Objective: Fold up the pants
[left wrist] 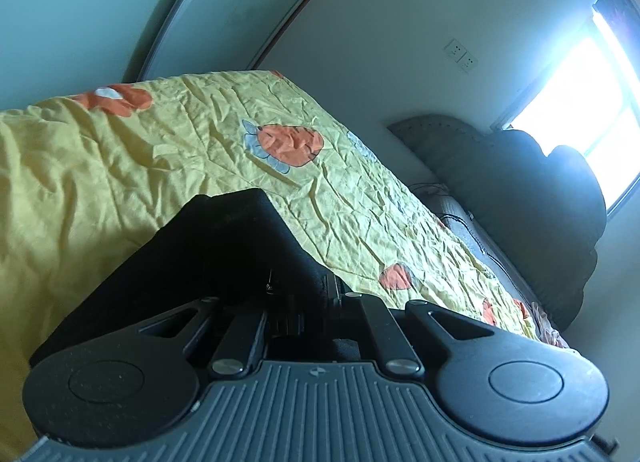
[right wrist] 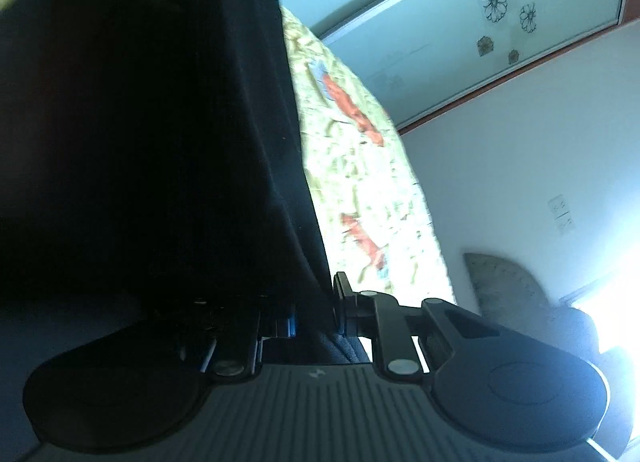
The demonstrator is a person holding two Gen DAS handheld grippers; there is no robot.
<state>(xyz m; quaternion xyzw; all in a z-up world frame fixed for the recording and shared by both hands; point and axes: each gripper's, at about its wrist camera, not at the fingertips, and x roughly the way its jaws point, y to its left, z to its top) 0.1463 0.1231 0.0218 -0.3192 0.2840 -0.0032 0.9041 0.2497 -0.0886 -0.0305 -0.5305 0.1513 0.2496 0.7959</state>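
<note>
Pinching the black pants (left wrist: 224, 246) between its fingers, the left gripper (left wrist: 304, 302) is tilted upward, and the cloth runs away from it over the near edge of the bed (left wrist: 120, 150) with the yellow flowered sheet. The right gripper (right wrist: 312, 322) also has its fingers pressed on the pants (right wrist: 140, 122), which rise in front of it as a long dark panel, the long axis pointing away. Both hands seem equally near, so the coming fold probably needs them to move together.
</note>
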